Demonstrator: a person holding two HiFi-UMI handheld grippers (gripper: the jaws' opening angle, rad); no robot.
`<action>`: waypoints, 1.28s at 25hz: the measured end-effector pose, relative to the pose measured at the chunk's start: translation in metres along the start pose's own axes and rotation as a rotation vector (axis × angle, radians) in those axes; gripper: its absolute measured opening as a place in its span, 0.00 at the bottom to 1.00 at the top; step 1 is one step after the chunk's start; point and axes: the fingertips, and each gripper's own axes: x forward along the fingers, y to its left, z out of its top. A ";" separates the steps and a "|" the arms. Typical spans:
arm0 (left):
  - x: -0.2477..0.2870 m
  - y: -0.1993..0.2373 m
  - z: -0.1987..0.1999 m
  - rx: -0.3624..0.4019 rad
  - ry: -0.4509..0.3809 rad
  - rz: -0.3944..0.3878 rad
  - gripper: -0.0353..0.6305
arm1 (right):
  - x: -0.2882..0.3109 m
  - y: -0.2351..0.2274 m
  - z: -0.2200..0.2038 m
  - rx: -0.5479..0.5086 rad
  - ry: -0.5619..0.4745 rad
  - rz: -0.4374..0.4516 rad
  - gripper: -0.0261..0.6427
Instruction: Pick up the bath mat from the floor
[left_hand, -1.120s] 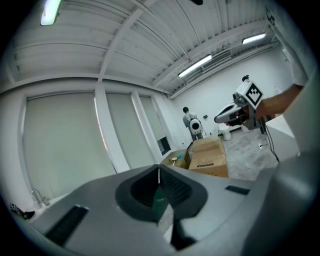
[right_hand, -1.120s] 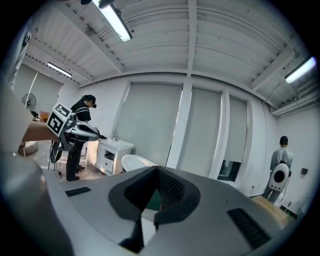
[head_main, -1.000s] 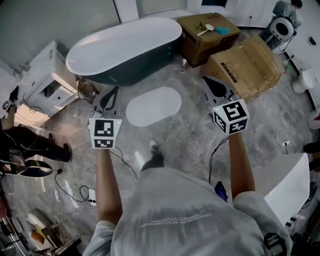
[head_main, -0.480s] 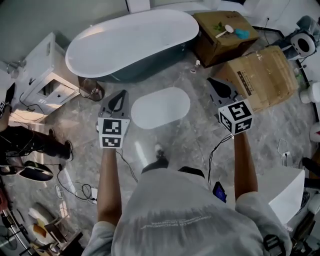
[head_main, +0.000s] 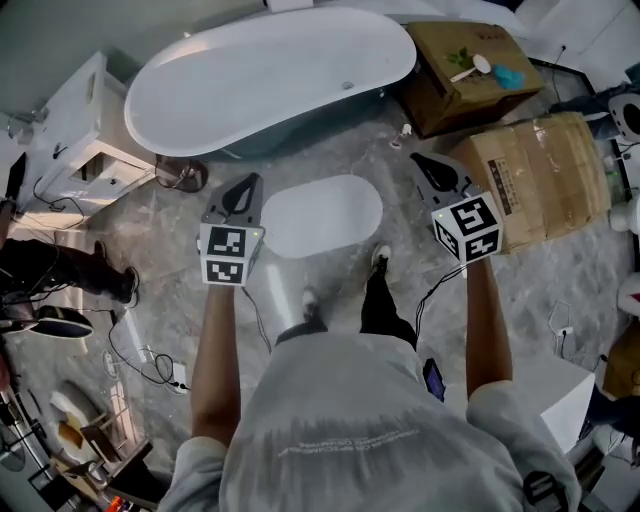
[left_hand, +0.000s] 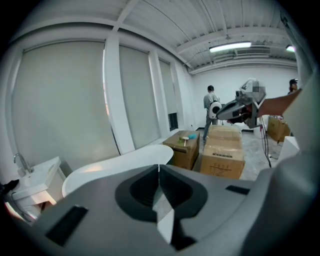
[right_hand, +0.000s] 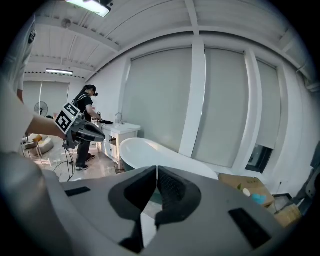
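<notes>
Approach stage: left gripper (head_main: 248, 183) and right gripper (head_main: 420, 162) hover, jaws pressed together, empty, with the white bath mat (head_main: 322, 215) on the floor (head_main: 410, 240) between them. Next: open, dip to its edge.

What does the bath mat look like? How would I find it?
Find the big white bathtub with dark sides at the top of the head view. On the grey floor just in front of it lies the bath mat: a flat, plain white oval, unlike the brown cardboard boxes nearby.
</notes>
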 end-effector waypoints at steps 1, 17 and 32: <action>0.007 0.000 0.001 -0.012 0.010 0.009 0.08 | 0.009 -0.008 -0.002 -0.004 0.002 0.018 0.06; 0.152 -0.034 -0.008 -0.040 0.210 0.040 0.09 | 0.129 -0.100 -0.094 0.034 0.128 0.369 0.19; 0.301 -0.030 -0.286 -0.083 0.389 -0.185 0.30 | 0.301 -0.041 -0.323 0.042 0.342 0.370 0.34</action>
